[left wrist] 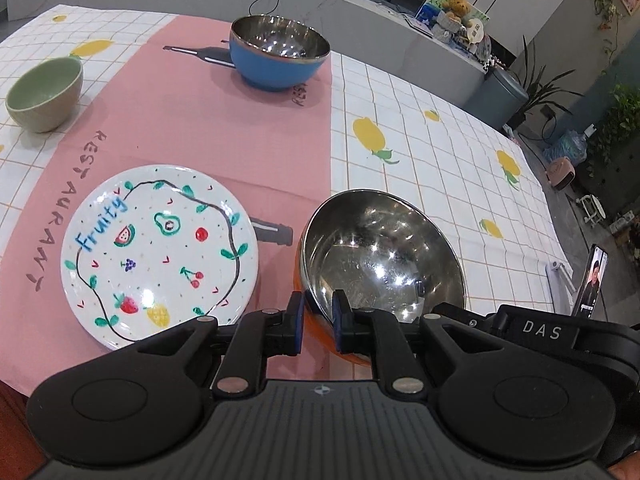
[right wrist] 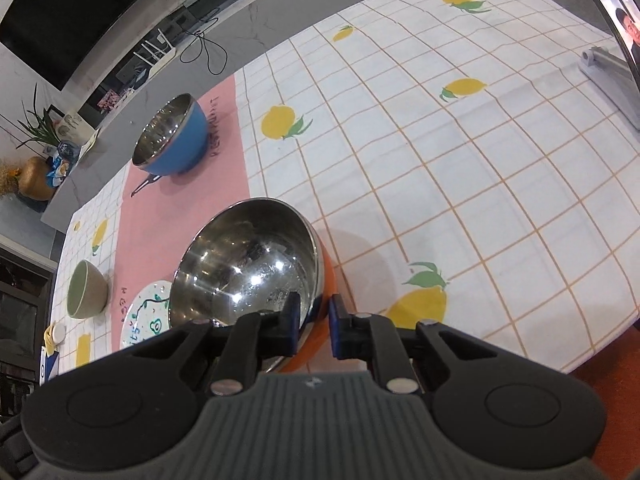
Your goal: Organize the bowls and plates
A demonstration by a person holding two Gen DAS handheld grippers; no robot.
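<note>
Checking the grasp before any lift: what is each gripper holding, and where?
Both the left gripper and right gripper clamp the orange bowl at its near rim.

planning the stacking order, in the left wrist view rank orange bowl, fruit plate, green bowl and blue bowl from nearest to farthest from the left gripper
1. Orange bowl, its rim between the left gripper fingers.
2. Fruit plate, just left.
3. Green bowl, far left, and blue bowl, straight ahead: too close to call.

Bright, even indoor light; ceiling lamps glare as white spots inside the orange bowl (left wrist: 380, 256), soft shadows fall toward 9 o'clock, fisheye bending curves the edges
</note>
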